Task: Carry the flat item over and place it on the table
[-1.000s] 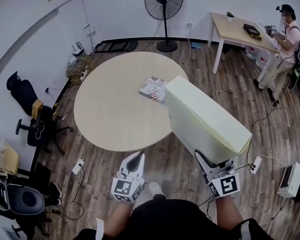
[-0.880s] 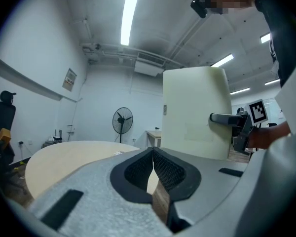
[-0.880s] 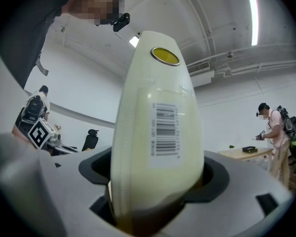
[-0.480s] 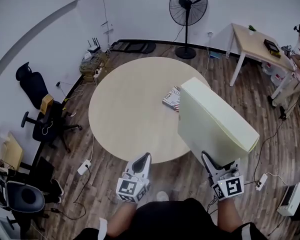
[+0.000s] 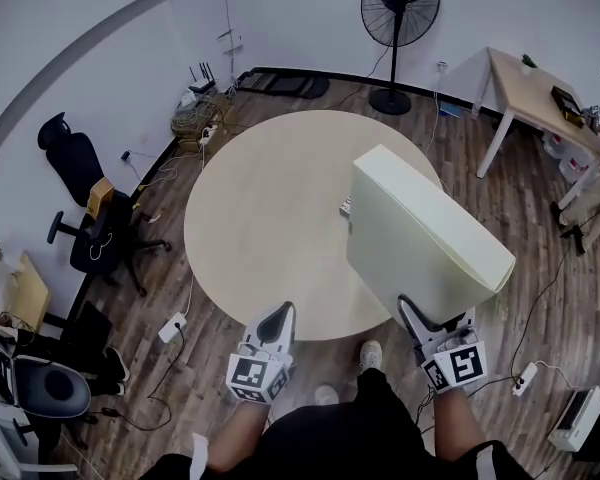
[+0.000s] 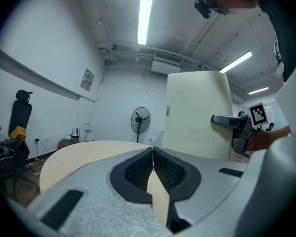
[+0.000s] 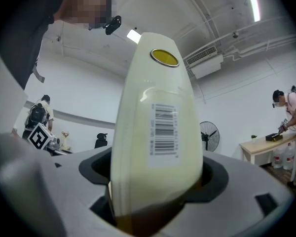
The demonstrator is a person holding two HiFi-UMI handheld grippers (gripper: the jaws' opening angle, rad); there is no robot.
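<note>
Right claw (image 5: 432,320) clamps cream pad (image 5: 420,238); barcode label (image 7: 163,130) seen only in its view. Left claw (image 5: 279,315) closed, empty.

The cream cushion (image 5: 430,238) now reaches over the edge of the round table (image 5: 270,218), covering the book (image 5: 346,206) (only a sliver shows).

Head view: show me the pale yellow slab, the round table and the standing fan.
pale yellow slab (image 5: 410,238), head view, middle of its visible side.
round table (image 5: 270,208), head view, bare part of its top.
standing fan (image 5: 400,5), head view, centre of its round cage.
</note>
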